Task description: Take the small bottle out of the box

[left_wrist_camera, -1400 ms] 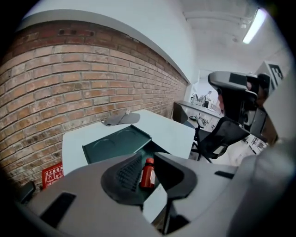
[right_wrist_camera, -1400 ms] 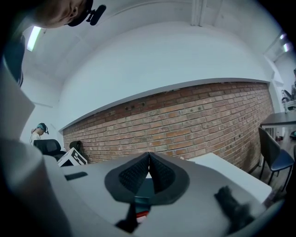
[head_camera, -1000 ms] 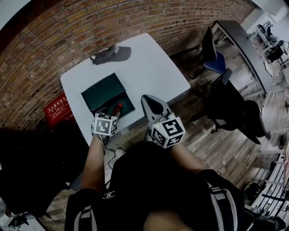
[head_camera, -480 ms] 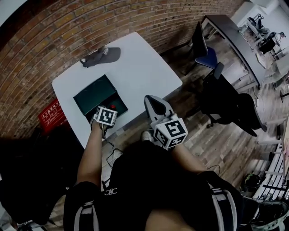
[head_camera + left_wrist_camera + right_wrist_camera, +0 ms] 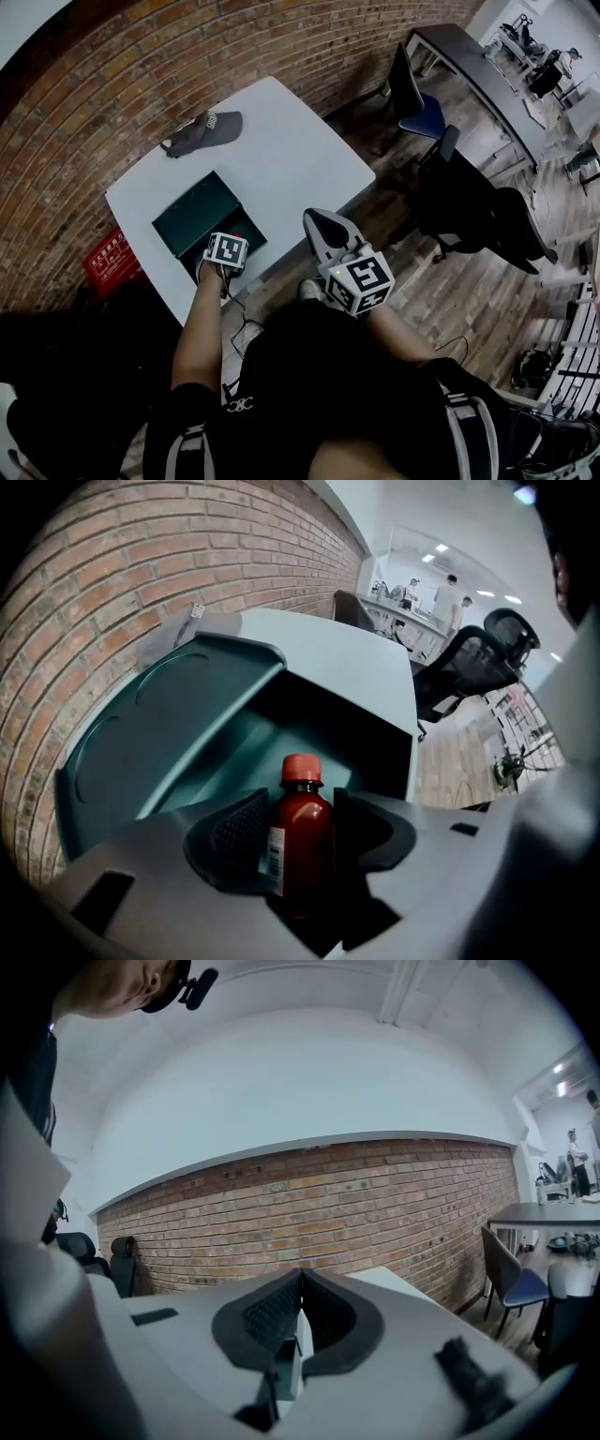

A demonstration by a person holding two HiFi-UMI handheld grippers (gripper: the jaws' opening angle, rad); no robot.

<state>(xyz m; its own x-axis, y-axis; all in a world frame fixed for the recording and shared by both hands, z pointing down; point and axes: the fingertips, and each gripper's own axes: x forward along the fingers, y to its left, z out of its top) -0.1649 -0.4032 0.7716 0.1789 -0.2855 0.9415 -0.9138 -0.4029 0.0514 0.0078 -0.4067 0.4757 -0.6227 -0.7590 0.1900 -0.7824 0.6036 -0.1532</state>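
Observation:
A small red bottle (image 5: 302, 841) with an orange-red cap stands upright between the ribbed pads (image 5: 239, 832) of my left gripper (image 5: 302, 797), which is shut on it. Behind it lies the open dark green box (image 5: 309, 724), its lid (image 5: 159, 728) folded back to the left. In the head view the left gripper (image 5: 231, 242) sits at the near right part of the box (image 5: 192, 216), on the white table (image 5: 291, 159). The bottle's base is hidden by the jaws. My right gripper (image 5: 315, 218) is shut and empty, held off the table's near edge and pointing at the brick wall (image 5: 356, 1194).
A dark cap (image 5: 200, 131) lies at the table's far left corner. A red crate (image 5: 111, 258) stands on the floor left of the table. Office chairs (image 5: 469, 206) and a blue chair (image 5: 422, 117) stand to the right, beside a long desk (image 5: 469, 66).
The head camera has shifted, so the table sits a little further left in view. My left gripper stays at the box's near edge with the bottle; the right gripper is barely moved.

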